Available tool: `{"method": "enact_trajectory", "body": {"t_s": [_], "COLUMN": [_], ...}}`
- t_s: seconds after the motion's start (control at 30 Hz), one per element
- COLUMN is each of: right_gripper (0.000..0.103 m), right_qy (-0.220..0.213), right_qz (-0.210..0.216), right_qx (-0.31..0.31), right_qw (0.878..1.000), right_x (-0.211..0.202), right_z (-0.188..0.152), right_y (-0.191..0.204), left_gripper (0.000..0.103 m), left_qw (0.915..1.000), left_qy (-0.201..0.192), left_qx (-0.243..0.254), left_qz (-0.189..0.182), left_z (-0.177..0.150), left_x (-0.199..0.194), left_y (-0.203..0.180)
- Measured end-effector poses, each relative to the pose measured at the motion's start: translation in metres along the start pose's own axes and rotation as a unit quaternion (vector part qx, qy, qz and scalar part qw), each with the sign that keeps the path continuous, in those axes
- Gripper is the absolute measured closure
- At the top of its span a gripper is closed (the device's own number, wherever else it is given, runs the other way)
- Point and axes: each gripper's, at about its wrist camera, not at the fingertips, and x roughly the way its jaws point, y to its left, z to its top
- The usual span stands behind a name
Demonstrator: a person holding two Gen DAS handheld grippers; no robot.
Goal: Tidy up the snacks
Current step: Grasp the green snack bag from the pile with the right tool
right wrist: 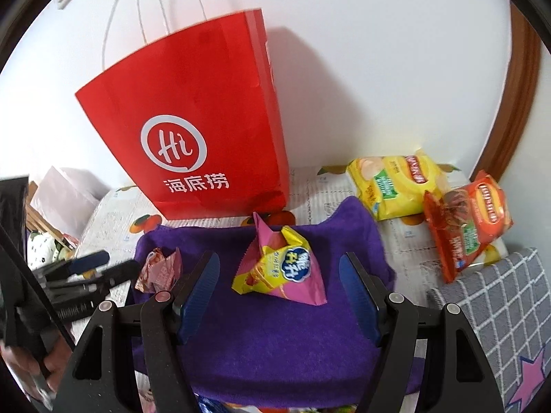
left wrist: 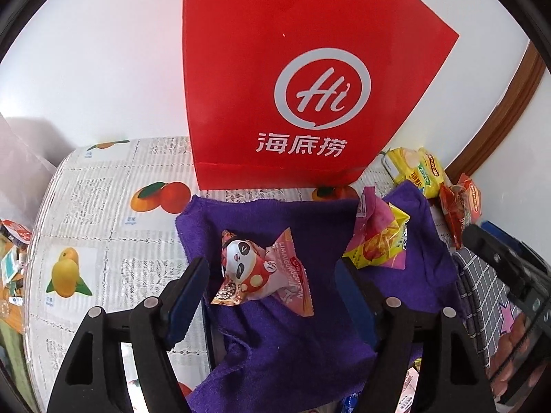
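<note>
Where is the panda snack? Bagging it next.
In the left wrist view, the panda snack lies on the purple towel, between the open left tongs.

Bright even daylight, soft shadow right of red bag (right wrist: pixel 193 117), heavy fisheye warp + dark vignette at edges

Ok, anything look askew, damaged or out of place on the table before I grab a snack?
Nothing spilled or torn. The red bag leans, tilted rather than upright. The orange chip bag rests partly on the yellow chip bag. The purple towel is rumpled and overhangs the near table edge.
</note>
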Motion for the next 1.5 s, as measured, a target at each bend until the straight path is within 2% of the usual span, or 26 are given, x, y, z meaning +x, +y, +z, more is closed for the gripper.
{"method": "enact_trajectory", "body": {"t_s": [0.1,0.23,0.47,0.73,0.97,1.07,1.17,1.23,1.33,1.4,1.5], "right_gripper": [0.031,0.031,0.031,0.031,0.031,0.024,0.022,0.025,0.038,0.053,0.055], "right_qy": [-0.015,0.017,0.050,0.098,0.122,0.122,0.119,0.112,0.103,0.092,0.088], "right_qz": [-0.026,-0.021,-0.060,-0.032,-0.054,-0.053,-0.049,-0.047,-0.045,-0.025,-0.013], "right_qx": [-0.016,-0.016,0.020,0.057,0.039,0.044,0.047,0.040,0.032,0.041,0.049], "right_qw": [0.999,1.000,0.997,0.993,0.990,0.990,0.991,0.992,0.993,0.995,0.995], "right_x": [-0.015,-0.025,-0.040,-0.024,0.010,0.018,0.023,0.021,0.016,0.006,0.000], "right_z": [-0.014,-0.037,-0.087,-0.137,-0.145,-0.148,-0.150,-0.152,-0.153,-0.153,-0.152], "right_y": [-0.002,-0.013,-0.051,-0.069,-0.063,-0.065,-0.066,-0.066,-0.067,-0.071,-0.073], "left_gripper": [0.029,0.029,0.029,0.029,0.029,0.029,0.029,0.029,0.029,0.029,0.029], "left_qw": [1.0000,1.0000,0.9998,0.9995,0.9996,0.9997,0.9998,0.9998,0.9997,0.9997,0.9995], "left_qy": [-0.002,-0.003,-0.010,-0.008,-0.009,-0.010,-0.009,-0.008,0.001,-0.003,-0.005], "left_qx": [-0.002,-0.001,0.017,0.028,0.022,0.019,0.017,0.018,0.021,0.023,0.029], "left_qz": [-0.001,-0.007,-0.009,-0.013,-0.014,-0.012,-0.010,-0.009,-0.016,-0.012,-0.009], "left_z": [-0.001,-0.002,-0.005,-0.006,-0.005,-0.004,-0.004,-0.004,-0.005,-0.005,-0.007], "left_x": [-0.004,-0.008,-0.018,-0.019,-0.021,-0.021,-0.021,-0.020,-0.021,-0.024,-0.031], "left_y": [-0.001,-0.006,-0.021,-0.028,-0.023,-0.021,-0.020,-0.020,-0.022,-0.024,-0.029]}}
